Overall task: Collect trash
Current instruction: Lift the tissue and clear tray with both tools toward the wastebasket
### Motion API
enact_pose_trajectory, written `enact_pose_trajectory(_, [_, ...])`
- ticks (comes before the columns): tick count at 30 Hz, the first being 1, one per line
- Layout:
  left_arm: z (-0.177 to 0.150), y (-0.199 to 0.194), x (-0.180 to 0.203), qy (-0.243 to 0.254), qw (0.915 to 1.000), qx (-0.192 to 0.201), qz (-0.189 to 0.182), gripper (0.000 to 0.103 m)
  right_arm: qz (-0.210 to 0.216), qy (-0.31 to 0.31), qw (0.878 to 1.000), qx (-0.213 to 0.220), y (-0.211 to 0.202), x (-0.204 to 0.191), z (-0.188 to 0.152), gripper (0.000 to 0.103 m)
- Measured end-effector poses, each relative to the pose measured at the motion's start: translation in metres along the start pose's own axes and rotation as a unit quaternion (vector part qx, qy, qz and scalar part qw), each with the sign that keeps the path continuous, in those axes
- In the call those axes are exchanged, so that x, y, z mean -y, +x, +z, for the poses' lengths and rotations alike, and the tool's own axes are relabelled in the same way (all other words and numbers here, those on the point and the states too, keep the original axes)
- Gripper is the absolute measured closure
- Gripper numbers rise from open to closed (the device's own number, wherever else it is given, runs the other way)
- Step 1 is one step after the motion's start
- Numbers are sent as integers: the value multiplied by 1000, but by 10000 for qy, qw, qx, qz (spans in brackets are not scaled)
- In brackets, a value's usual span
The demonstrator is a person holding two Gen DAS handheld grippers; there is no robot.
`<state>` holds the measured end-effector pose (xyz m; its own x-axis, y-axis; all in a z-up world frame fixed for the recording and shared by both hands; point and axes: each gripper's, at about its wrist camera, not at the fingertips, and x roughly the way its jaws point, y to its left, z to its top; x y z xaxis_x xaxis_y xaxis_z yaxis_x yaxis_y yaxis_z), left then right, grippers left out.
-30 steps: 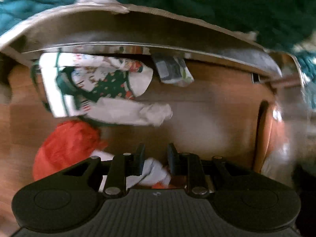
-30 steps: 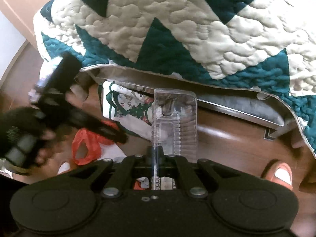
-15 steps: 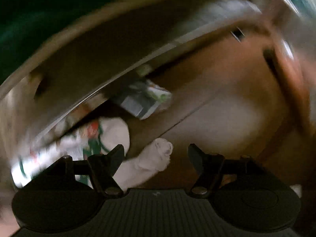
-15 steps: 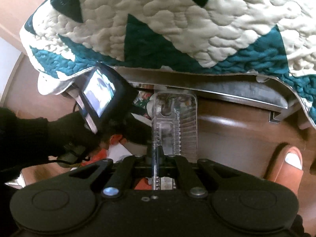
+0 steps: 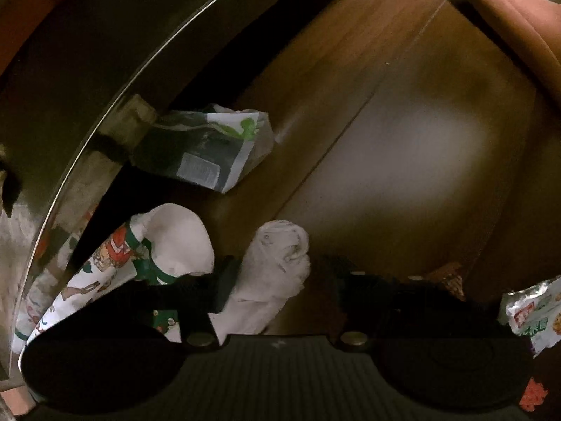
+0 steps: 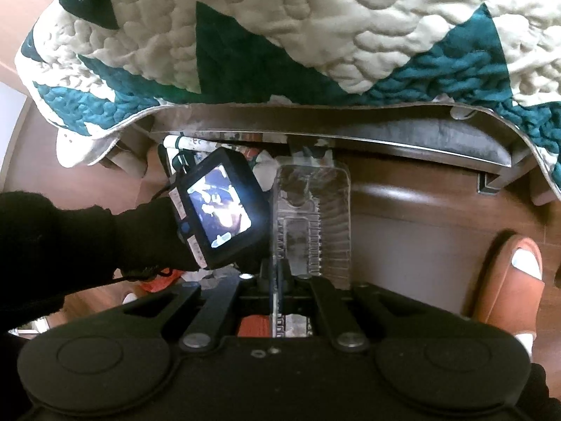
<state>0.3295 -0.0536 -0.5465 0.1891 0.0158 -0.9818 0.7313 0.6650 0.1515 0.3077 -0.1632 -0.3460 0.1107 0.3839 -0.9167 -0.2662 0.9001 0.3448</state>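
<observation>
A crumpled white paper wad (image 5: 277,256) lies on the wooden floor between the fingers of my left gripper (image 5: 280,277). The jaws are closing; the wad touches the left finger (image 5: 224,280), and a gap remains at the right one. My right gripper (image 6: 277,273) is shut on a clear plastic container (image 6: 312,210), which sticks out ahead of it above the floor. In the right wrist view, the gloved left hand and its gripper's lit screen (image 6: 217,207) sit just left of the container.
A cartoon-printed paper wrapper (image 5: 115,266) and a green-and-white packet (image 5: 210,147) lie by the metal bed rail (image 5: 105,105). A snack wrapper (image 5: 533,312) is at the right. An orange slipper (image 6: 508,280) stands on the floor. A teal-and-cream quilt (image 6: 280,35) hangs over the bed.
My left gripper sank toward the floor and rolled, its jaws spread wider, and they now bracket the white wad. The left hand moved in beside the clear container. The right gripper stayed put.
</observation>
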Motion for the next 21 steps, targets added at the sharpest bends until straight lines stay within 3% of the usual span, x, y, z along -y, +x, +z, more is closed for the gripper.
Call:
enact_pose_trajectory(1, [0,1,-1,-18,10000,-18,23,69,-17,6,10000,-12,1,0,0,101])
enact_pose_trajectory(5, [3,-6,-8,-355,9994,-28,31,77,-109,-15,9999,16,1,-1,0,101])
enact_pose_trajectory(13, [1,-63,-26,-1242,9919,257,-52,78,-306,-85,9994,163,0,0,-1,101])
enact_pose_trajectory(21, [-6,-161,-42,-2131,9752,588,-65,78,-453,-174,9973,557,-17,-2,1,101])
